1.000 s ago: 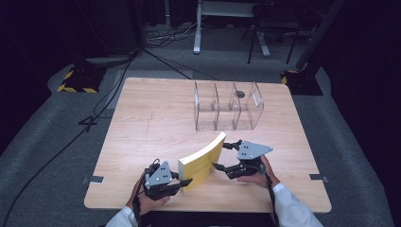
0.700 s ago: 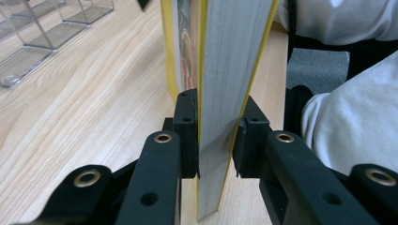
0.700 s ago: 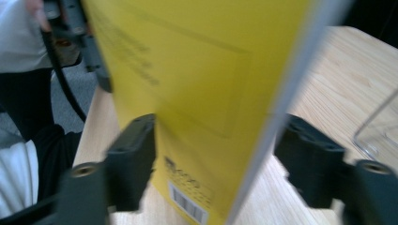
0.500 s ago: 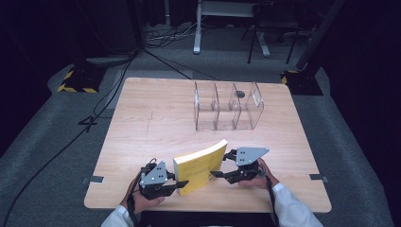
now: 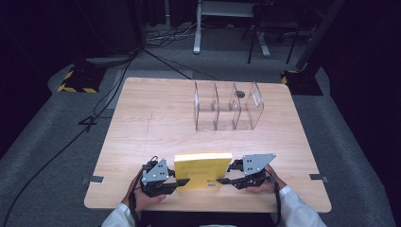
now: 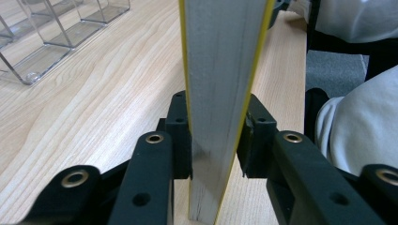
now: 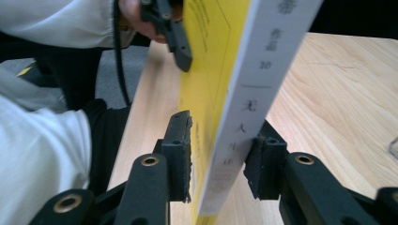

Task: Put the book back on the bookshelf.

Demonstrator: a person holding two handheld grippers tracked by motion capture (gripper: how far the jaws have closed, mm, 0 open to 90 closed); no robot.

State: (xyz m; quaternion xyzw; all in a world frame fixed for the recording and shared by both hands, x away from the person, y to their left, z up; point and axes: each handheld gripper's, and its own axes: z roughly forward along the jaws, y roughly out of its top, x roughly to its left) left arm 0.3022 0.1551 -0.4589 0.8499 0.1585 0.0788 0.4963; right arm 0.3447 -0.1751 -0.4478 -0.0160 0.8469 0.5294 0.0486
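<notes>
High view shows your two hand-held black grippers at the near edge of the pale wooden tabletop (image 5: 142,123), with the thick yellow-covered paperback book (image 5: 202,170) standing upright on its edge between them. Your left gripper (image 5: 182,181) clamps the book's page side: in the left gripper view both pads press the covers on either side of the grey page block (image 6: 218,93). Your right gripper (image 5: 225,180) has just been closing on the spine end; in the right gripper view the white spine with printed characters (image 7: 253,103) sits between the jaws, the right pad touching, while the left pad (image 7: 180,150) looks a hair off the yellow cover, though the angle makes that hard to judge.

Farther back, toward the far right corner, the clear acrylic three-compartment organiser (image 5: 228,106) stands with its slots bare.

You seem to be squaring the book up for a two-handed lift. Next, firm up the right grip, then raise both hands together, keeping the book vertical, and carry it towards a slot.
</notes>
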